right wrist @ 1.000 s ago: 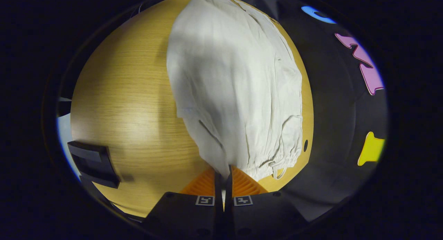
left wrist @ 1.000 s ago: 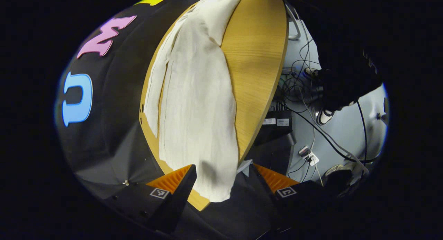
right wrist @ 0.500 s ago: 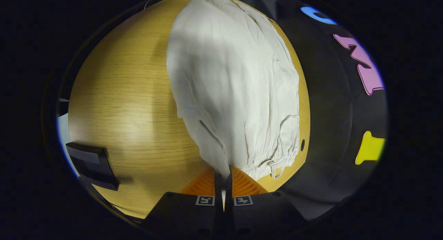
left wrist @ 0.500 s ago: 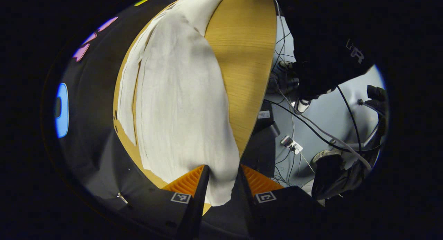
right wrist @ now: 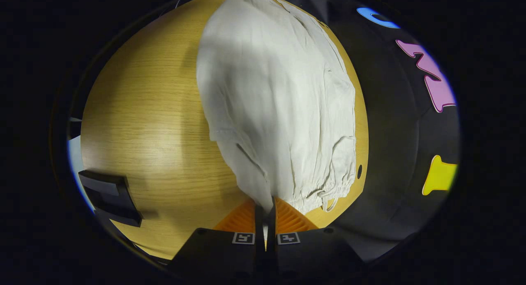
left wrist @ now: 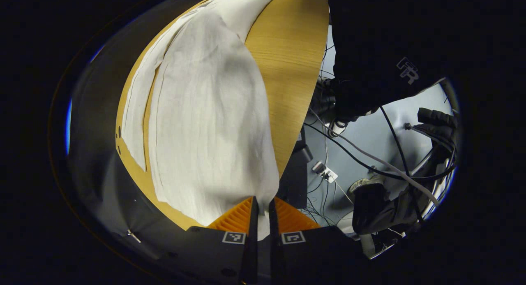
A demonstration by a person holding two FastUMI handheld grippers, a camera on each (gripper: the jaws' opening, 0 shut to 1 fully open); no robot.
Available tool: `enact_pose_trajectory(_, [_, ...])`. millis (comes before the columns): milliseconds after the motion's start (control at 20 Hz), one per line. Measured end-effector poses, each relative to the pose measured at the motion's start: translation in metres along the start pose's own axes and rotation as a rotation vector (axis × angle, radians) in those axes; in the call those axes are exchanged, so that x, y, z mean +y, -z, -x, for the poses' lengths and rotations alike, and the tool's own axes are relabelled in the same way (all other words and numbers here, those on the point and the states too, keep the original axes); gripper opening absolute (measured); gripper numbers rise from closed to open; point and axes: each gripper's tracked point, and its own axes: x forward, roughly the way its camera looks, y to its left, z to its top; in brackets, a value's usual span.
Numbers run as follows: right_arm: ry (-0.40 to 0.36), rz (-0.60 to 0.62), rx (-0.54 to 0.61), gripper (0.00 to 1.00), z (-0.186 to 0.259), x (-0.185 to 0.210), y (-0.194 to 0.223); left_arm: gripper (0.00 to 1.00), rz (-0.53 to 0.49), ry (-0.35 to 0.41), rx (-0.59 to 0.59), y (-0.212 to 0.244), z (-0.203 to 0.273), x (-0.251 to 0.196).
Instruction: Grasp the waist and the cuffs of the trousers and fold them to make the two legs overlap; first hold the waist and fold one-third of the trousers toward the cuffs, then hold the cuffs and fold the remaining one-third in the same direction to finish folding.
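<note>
1. In the left gripper view the left gripper (left wrist: 262, 213) sits at the bottom of the picture, its 2 fingers drawn close together and pinching the near hem of the trousers (left wrist: 205, 112), with a strip of pale cloth caught between them
2. In the right gripper view the right gripper (right wrist: 265, 215) is likewise clamped, its 2 fingers pressed together on the waist corner of the same trousers (right wrist: 275, 100)
3. The trousers are off-white, thin and lightly crinkled, with fine creases running lengthwise; they lie spread along the wooden table (left wrist: 287, 71), toward its edge by the black cloth wall
4. At the waist end the fabric is gathered into small puckers, and a short loop of drawstring (right wrist: 331, 205) curls out onto the table (right wrist: 144, 124)
5. From the cuff end, 1 leg lies mostly over the other, and a narrow band of the lower leg (left wrist: 137, 96) shows along the side toward the wall
6. Beyond the table edge, cables (left wrist: 370, 153) trail over a pale floor (left wrist: 394, 141)
</note>
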Motion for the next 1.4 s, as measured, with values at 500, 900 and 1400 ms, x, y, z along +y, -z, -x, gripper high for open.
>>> enact_pose_trajectory(500, [-0.034,-0.082,-0.005,0.05,0.000,-0.002,0.001,0.05,0.163,-0.188,-0.076,-0.023,0.020,0.083])
enact_pose_trajectory(900, [-0.011,-0.311,-0.020,0.05,0.027,-0.040,0.002,0.05,0.246,-0.330,-0.106,-0.008,0.052,0.136])
enact_pose_trajectory(1400, [0.135,-0.533,-0.081,0.05,0.035,-0.172,-0.023,0.05,0.219,-0.529,-0.172,-0.032,0.091,0.284])
